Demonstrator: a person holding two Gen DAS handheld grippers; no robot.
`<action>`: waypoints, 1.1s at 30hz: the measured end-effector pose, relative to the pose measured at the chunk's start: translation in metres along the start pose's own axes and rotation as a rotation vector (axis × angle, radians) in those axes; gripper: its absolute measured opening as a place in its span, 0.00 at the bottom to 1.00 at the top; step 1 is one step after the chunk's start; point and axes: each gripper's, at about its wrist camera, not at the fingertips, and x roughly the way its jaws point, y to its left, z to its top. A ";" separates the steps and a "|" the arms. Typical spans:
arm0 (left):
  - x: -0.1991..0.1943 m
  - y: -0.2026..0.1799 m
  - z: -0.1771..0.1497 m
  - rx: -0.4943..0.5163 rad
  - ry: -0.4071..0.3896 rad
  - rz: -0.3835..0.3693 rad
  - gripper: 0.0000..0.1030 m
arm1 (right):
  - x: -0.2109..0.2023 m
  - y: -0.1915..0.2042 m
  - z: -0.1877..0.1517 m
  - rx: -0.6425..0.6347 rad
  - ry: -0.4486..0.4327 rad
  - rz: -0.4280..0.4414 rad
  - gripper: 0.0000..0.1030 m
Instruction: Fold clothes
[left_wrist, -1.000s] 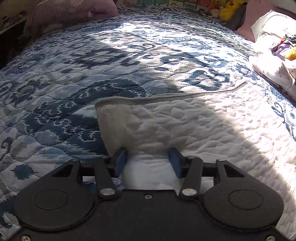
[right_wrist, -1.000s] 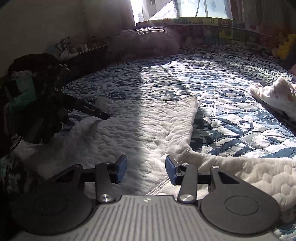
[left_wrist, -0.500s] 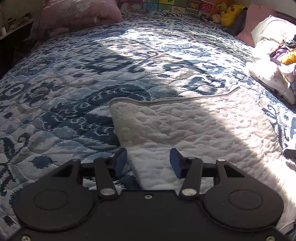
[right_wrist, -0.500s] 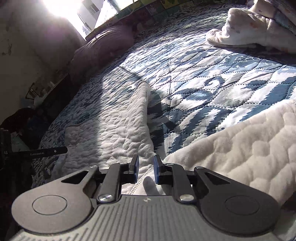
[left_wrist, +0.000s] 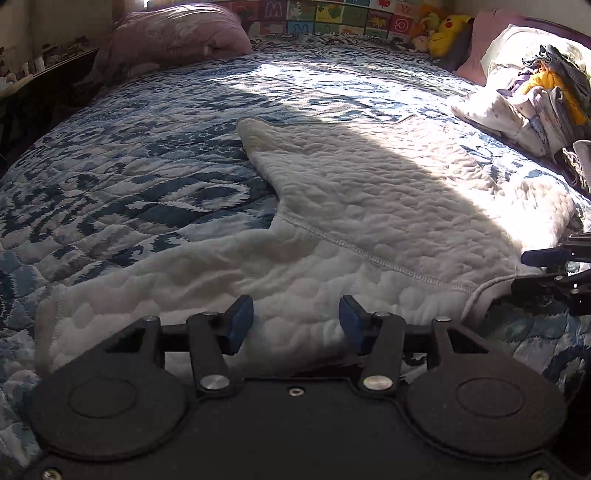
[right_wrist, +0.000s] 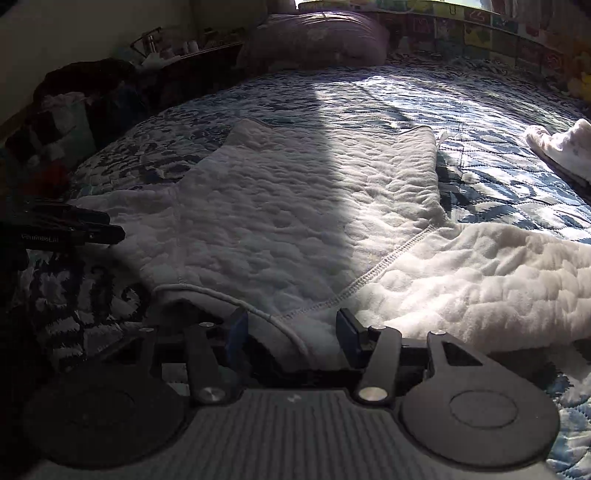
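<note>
A white quilted long-sleeved top (left_wrist: 369, 206) lies spread flat on the blue patterned bedspread (left_wrist: 147, 155), hem far from me and one sleeve (left_wrist: 147, 280) stretched out to the left. My left gripper (left_wrist: 295, 321) is open low over the shoulder, with cloth under its fingers and nothing pinched. My right gripper (right_wrist: 291, 332) is open at the neckline (right_wrist: 229, 299), the collar edge running between its fingers. The other sleeve (right_wrist: 498, 280) reaches right. Each gripper shows at the edge of the other's view: the right gripper (left_wrist: 554, 266), the left gripper (right_wrist: 74, 229).
A pink pillow (left_wrist: 173, 37) and plush toys (left_wrist: 443, 33) sit at the head of the bed. A stack of folded clothes (left_wrist: 535, 99) lies at the right. Dark clutter (right_wrist: 74, 110) lines the bed's left side. Another pale garment (right_wrist: 565, 147) lies at the right.
The right gripper, nearly shut on the cloth half a second ago, has opened. Both grippers have drawn back from the hem end to the shoulder and neckline, and the top now lies spread out.
</note>
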 end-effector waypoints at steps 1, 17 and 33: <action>-0.005 0.005 -0.001 -0.015 -0.014 0.019 0.59 | 0.001 0.013 -0.005 -0.077 -0.004 -0.048 0.53; -0.064 0.115 -0.042 -0.459 -0.112 0.232 0.54 | -0.034 0.044 0.028 -0.085 -0.198 0.073 0.38; -0.058 0.149 -0.042 -0.648 -0.121 0.215 0.39 | 0.033 0.124 0.027 -0.260 -0.067 0.125 0.34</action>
